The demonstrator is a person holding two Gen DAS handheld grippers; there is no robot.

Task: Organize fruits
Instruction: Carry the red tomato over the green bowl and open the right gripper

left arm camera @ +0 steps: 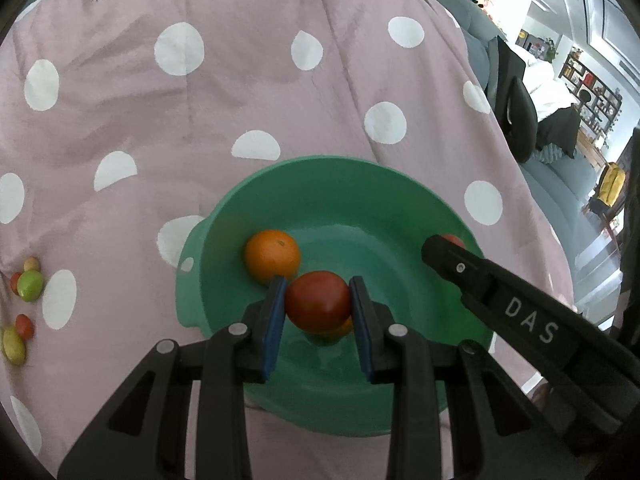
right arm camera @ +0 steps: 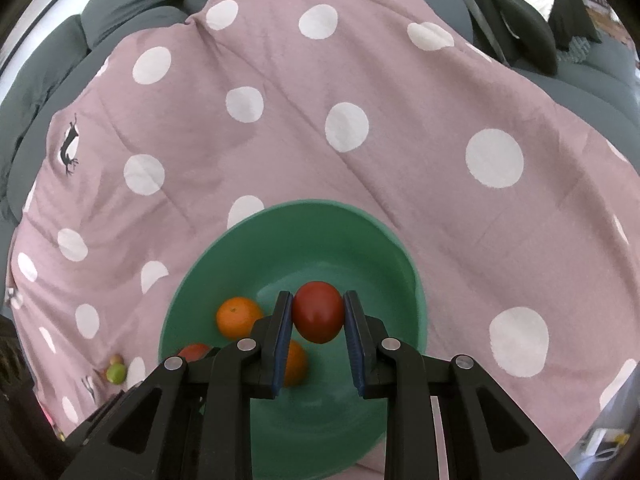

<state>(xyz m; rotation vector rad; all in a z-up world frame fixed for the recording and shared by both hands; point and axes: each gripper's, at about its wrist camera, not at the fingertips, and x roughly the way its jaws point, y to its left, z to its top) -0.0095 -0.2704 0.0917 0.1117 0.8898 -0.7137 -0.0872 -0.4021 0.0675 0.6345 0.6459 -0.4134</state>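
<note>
A green bowl [left arm camera: 224,216] sits on a pink polka-dot blanket; it also shows in the right wrist view [right arm camera: 360,232]. My left gripper [left arm camera: 318,300] is shut on a red tomato [left arm camera: 318,300] above the bowl. My right gripper [right arm camera: 318,312] is shut on another red tomato [right arm camera: 318,312] above the bowl; it enters the left wrist view [left arm camera: 444,246] from the right. An orange [left arm camera: 272,256] lies in the bowl, also in the right wrist view [right arm camera: 238,316]. A second orange [right arm camera: 296,362] lies below the grippers. Loose green, yellow and red fruits [left arm camera: 30,284] lie on the blanket at the left.
The pink blanket [left arm camera: 240,80] covers a grey sofa [right arm camera: 132,0]. A small green fruit [right arm camera: 116,372] lies left of the bowl. A black chair [left arm camera: 520,112] and shelves stand at the far right.
</note>
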